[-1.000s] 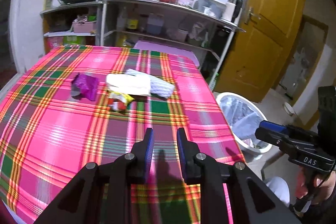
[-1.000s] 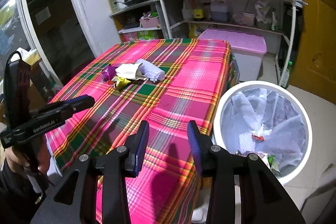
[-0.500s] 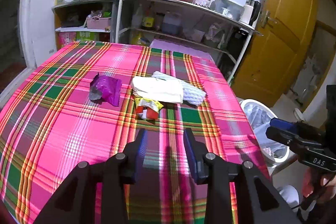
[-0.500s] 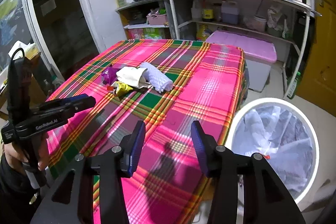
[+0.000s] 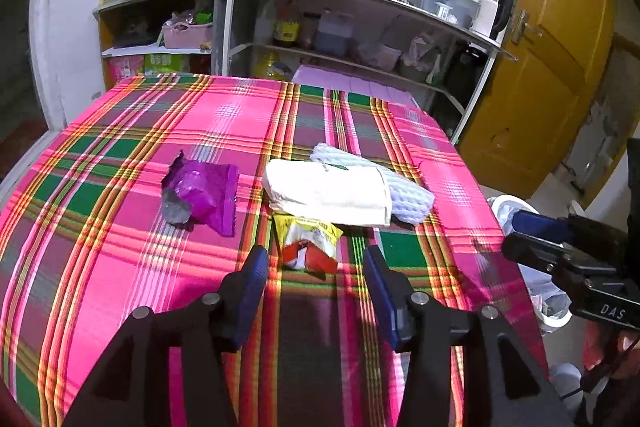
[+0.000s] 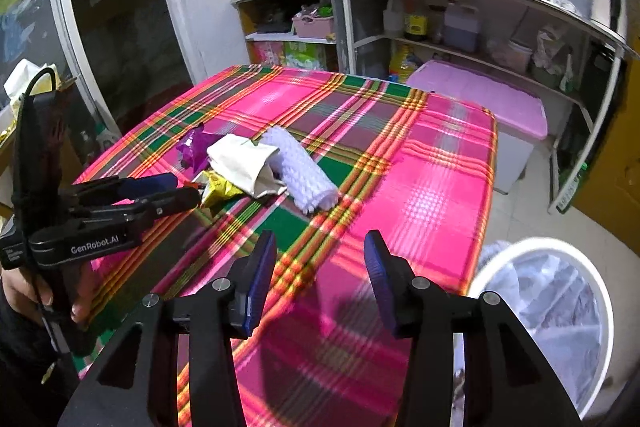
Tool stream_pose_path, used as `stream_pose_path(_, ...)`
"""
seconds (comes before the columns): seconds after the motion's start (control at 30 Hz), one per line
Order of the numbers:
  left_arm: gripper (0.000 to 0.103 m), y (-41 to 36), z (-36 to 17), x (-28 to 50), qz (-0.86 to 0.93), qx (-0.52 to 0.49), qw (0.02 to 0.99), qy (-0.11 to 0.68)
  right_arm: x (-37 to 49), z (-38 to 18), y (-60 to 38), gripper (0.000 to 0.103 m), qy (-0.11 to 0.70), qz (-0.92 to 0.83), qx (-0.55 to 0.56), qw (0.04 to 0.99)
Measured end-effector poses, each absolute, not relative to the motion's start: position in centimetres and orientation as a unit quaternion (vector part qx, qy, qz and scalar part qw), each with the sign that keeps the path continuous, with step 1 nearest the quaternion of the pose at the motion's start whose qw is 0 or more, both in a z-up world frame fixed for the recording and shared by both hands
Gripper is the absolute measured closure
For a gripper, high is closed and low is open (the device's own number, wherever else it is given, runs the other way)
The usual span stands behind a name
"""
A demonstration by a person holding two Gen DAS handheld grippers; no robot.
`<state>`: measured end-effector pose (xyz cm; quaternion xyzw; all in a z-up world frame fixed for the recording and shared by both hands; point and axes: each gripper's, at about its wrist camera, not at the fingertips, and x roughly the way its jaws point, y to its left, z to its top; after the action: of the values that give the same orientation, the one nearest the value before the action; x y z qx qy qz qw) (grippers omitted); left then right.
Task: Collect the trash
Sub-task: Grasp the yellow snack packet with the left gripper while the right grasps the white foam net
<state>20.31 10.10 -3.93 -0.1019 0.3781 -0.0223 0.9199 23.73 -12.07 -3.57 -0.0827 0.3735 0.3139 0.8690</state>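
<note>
On the pink plaid tablecloth [image 5: 100,267] lies a small pile of trash: a purple wrapper [image 5: 204,193], a white folded bag [image 5: 332,193], a white foam net sleeve [image 5: 412,195] and a yellow-red snack wrapper [image 5: 308,239]. My left gripper [image 5: 314,253] hovers at the near end of the snack wrapper. Its jaws are opening, and the wrapper's edge shows between the fingertips without the pads touching it. My right gripper [image 6: 320,241] stands open over bare cloth, short of the foam sleeve [image 6: 300,171], with nothing between its fingers. The left gripper [image 6: 176,189] points at the pile from the side.
A white bin [image 6: 536,242] lined with a plastic bag stands on the floor off the table's right corner. Behind the table are shelves [image 5: 360,11] with bottles and pots, a pink-lidded box [image 6: 480,99] and a yellow door [image 5: 560,67]. A hand holds each gripper handle.
Both grippers have moved forward toward the trash pile. The left jaws have spread from nearly shut to wide. The right jaws widened a little and the bin slid toward the lower right.
</note>
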Motion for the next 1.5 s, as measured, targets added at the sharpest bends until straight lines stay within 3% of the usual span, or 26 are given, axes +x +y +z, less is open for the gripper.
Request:
stream_pose_path(0.7, 0.054, 10.1, -6.5, 24.5, -0.038, -0.095, 0.903, 0.418, 31.2, -7.4, -6.0, 0.056, 0.417, 0.348, -0.124, 0.831)
stream_pose_path(0.73, 0.054, 10.0, -6.5, 24.5, -0.039, -0.093, 0.903, 0.418, 31.2, -7.4, -6.1, 0.058, 0.418, 0.352, -0.120, 0.829)
stream_pose_path(0.77, 0.058, 9.8, -6.4, 24.5, -0.043, -0.091, 0.903, 0.417, 31.2, -7.5, -6.1, 0.070, 0.419, 0.356, -0.116, 0.827)
stream_pose_path(0.8, 0.065, 9.7, -6.4, 24.5, -0.047, -0.091, 0.903, 0.417, 31.1, -7.5, -6.1, 0.076, 0.422, 0.358, -0.114, 0.825)
stream_pose_path(0.87, 0.067, 9.5, -6.4, 24.5, -0.050, -0.088, 0.904, 0.416, 30.9, -7.5, -6.1, 0.080, 0.421, 0.356, -0.113, 0.826)
stream_pose_path(1.5, 0.069, 7.8, -4.6, 16.2, -0.050, -0.086, 0.914, 0.393, 21.5, -6.2, -8.7, 0.083, 0.414, 0.382, -0.091, 0.821)
